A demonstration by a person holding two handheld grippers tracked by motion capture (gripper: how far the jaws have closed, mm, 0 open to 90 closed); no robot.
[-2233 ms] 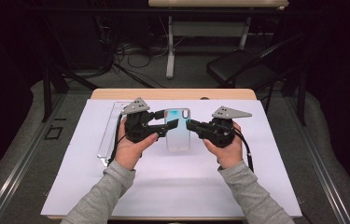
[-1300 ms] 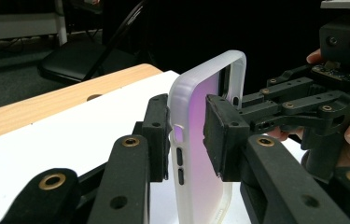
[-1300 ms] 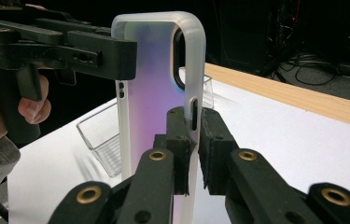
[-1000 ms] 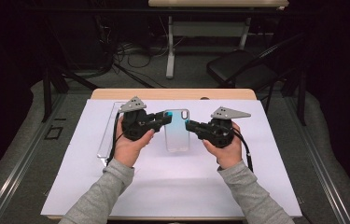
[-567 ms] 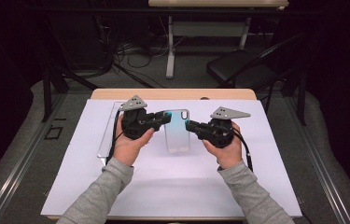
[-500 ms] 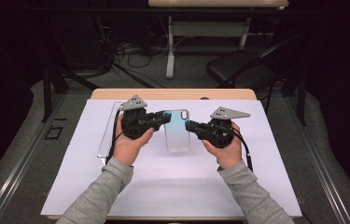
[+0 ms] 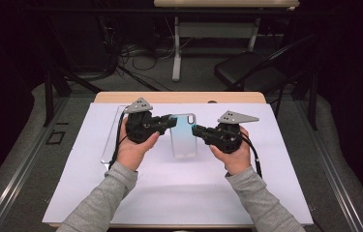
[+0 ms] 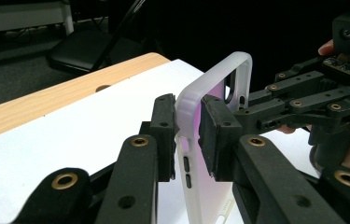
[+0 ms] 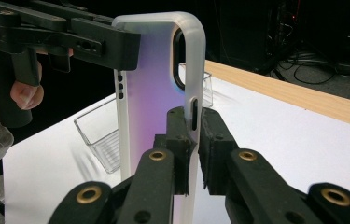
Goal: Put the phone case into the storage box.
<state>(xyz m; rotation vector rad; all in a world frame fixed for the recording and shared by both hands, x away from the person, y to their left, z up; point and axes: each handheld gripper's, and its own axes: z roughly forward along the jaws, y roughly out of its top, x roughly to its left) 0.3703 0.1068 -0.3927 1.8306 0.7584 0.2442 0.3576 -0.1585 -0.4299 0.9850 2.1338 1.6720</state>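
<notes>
A frosted translucent phone case (image 7: pixel 184 137) with a blue-to-purple tint hangs over the white sheet between both grippers. My left gripper (image 7: pixel 172 122) is shut on the case's long edge with the side buttons; in the left gripper view its pads clamp that edge (image 8: pixel 189 140). My right gripper (image 7: pixel 194 129) is shut on the opposite long edge, near the camera cutout (image 9: pixel 192 149). In the right gripper view the case (image 9: pixel 154 84) stands upright, and the left gripper (image 9: pixel 116 46) reaches in at its top left.
A clear plastic tray (image 7: pixel 113 140) lies on the white sheet (image 7: pixel 179 193) to the left of the left hand, also seen as a clear box (image 9: pixel 100 133). The wooden table edge (image 7: pixel 179 97) runs behind. A black chair (image 7: pixel 247 72) stands beyond the table.
Since two seconds ago the case has tipped and looks longer from above. Over the last second both hands and the case have stayed nearly still.
</notes>
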